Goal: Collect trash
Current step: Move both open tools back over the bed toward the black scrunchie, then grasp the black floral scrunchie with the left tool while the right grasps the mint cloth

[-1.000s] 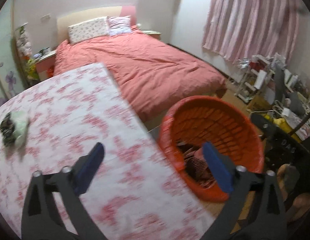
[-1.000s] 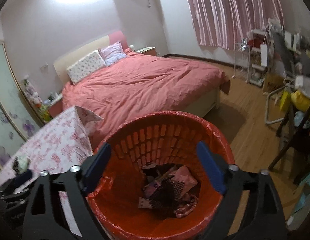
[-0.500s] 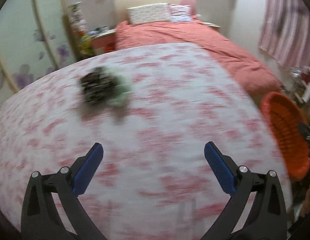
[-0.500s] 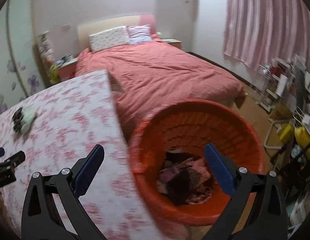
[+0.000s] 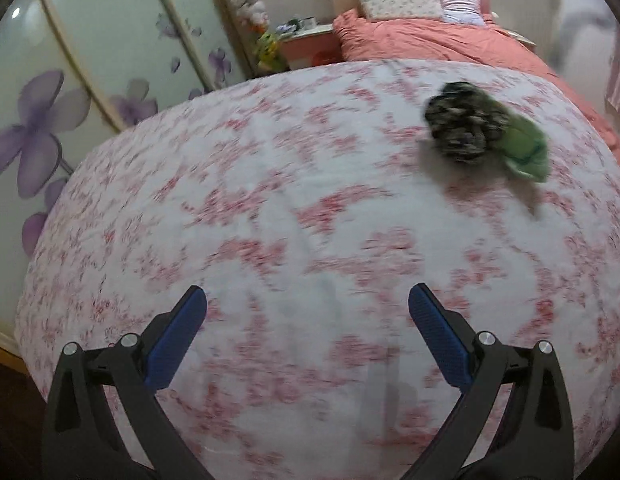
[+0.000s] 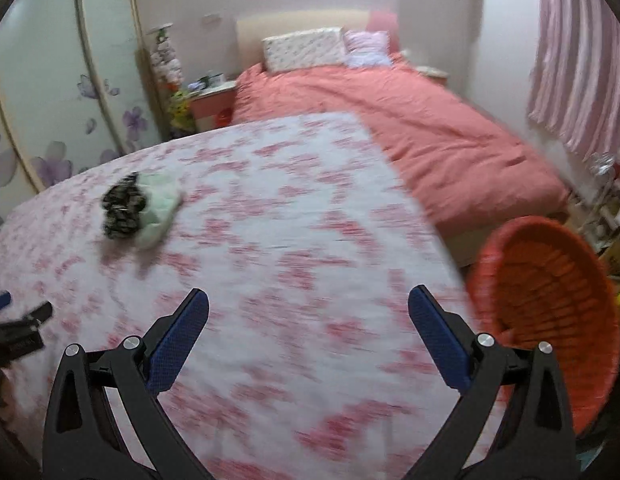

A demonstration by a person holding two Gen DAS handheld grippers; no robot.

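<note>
trash bundle, dark patterned wad against pale green scrap, lies on floral-covered table, toward far side. we hold left gripper above cloth, jaws wide, nothing between; bundle well apart, up-right. right gripper also spread wide, empty, having just opened fully. orange basket waits beside table edge, probably for drop-off.

The left hand-held gripper hangs wide-jawed above the floral tablecloth, crumpled trash well beyond.
</note>
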